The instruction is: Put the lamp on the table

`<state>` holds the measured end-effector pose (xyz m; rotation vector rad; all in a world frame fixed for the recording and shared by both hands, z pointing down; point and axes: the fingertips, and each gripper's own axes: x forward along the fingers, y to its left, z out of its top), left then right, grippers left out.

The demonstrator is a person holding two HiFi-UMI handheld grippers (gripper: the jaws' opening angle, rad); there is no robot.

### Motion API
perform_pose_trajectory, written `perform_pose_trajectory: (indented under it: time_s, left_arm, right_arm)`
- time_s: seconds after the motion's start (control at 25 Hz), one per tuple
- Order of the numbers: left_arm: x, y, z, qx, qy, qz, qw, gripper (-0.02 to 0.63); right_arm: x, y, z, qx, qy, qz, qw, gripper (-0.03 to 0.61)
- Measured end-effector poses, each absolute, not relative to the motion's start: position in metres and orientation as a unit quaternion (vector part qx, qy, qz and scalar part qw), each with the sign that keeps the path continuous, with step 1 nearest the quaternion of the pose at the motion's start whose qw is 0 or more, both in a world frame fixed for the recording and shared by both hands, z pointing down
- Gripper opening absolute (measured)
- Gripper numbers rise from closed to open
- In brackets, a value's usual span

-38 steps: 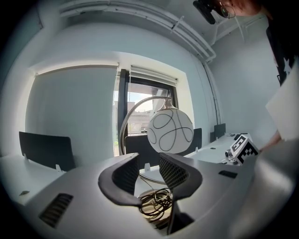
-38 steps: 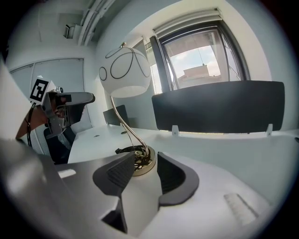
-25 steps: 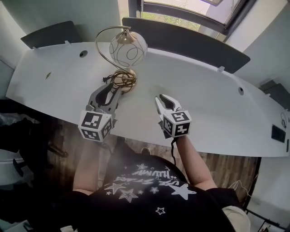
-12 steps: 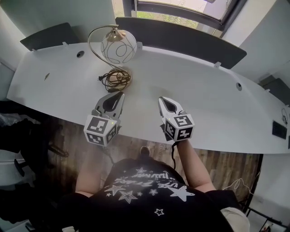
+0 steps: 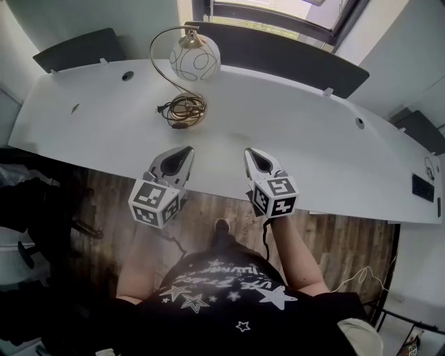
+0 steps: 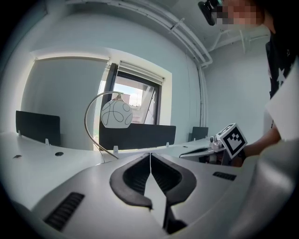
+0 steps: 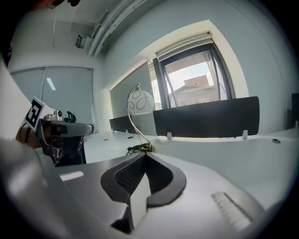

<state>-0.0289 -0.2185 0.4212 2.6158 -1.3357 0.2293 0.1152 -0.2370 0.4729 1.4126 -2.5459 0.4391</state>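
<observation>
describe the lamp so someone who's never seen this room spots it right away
Start at the long white table below the window. Near its far edge, left of centre, stands the lamp: a thin brass stem arching to a round white globe with dark looping lines, cord coiled at its base. Nothing else on it is brass.

Lamp (image 5: pixel 195 59) stands on table (image 5: pixel 313 139), left of centre, toward the far edge, with cord (image 5: pixel 182 108) coiled at its base. 2 grippers sit side by side over the table's near edge: left gripper (image 5: pixel 188 149) in front of the lamp and apart from it, right gripper (image 5: pixel 249 151) to its right. 2 divider panels (image 5: pixel 278 59) stand behind the table (window (image 5: pixel 278 10) behind the right 1).
</observation>
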Motion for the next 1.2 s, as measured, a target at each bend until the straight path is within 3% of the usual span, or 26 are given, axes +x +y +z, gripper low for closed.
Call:
perform_pose_trajectory:
  time_s: [1.2]
  left_arm:
    - [-0.074,0.048,0.413,0.908,-0.406,0.063,0.084,0.008]
  right_arm:
    - [0.077,0.047,0.462,0.517,-0.839,0.134,0.103,0.002]
